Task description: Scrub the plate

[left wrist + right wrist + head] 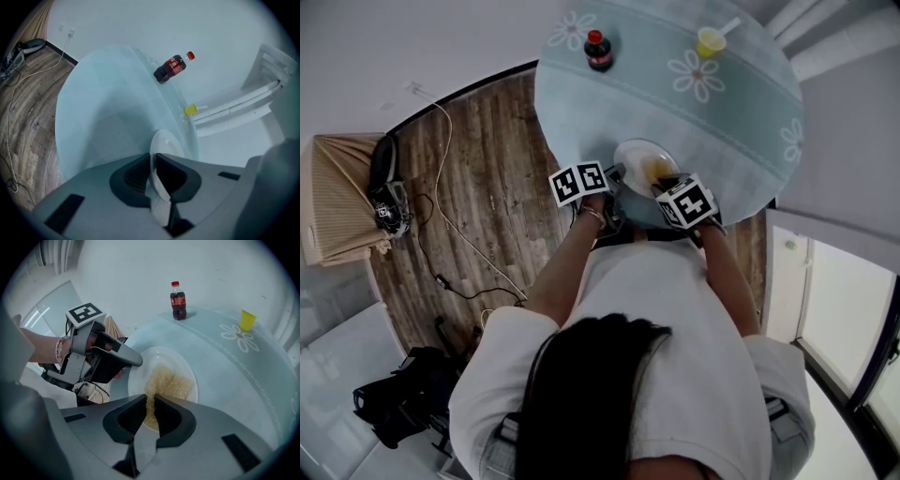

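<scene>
You wear a white short-sleeved tee [675,347] and a bead bracelet [592,216] on the wrist behind the left claw [617,176]. Both claws have a grey shell and dark ribbed pads [136,176] inside the jaws. Behind the jaws sits a white cube with black square markers: left cube [578,183], right cube [686,202] on the right claw [661,186]. Under the left cube is a grey bracket [75,350] with screws.

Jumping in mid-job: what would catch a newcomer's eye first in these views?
The white plate sits at the near edge of the round table, with a yellowish scrub pad lying across it. The right gripper is shut on that pad, while the left gripper clamps the plate's rim on the person's left. Farther back stand a cola bottle and a yellow cup.
</scene>
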`<move>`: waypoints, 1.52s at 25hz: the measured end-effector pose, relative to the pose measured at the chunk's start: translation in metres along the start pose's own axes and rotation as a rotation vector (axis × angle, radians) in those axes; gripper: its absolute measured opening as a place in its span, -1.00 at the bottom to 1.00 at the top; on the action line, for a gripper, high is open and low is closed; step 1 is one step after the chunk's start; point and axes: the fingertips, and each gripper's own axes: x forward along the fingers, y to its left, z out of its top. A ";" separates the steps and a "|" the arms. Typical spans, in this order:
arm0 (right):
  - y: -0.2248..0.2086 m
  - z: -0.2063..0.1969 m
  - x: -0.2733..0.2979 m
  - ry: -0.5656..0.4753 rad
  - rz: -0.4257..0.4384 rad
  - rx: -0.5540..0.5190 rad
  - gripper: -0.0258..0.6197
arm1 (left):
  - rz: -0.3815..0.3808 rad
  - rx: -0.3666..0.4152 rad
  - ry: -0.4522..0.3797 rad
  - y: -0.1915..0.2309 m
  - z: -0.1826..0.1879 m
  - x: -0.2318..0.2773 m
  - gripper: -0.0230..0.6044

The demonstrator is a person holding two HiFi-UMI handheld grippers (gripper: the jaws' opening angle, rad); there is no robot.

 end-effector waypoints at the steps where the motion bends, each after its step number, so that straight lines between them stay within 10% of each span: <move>1: 0.000 0.000 -0.001 -0.001 -0.003 0.003 -0.73 | 0.000 0.003 0.000 0.000 0.000 0.000 -0.80; 38: -0.005 0.037 0.018 -0.014 0.052 0.118 -0.73 | 0.002 0.057 0.046 -0.002 -0.002 0.000 -0.78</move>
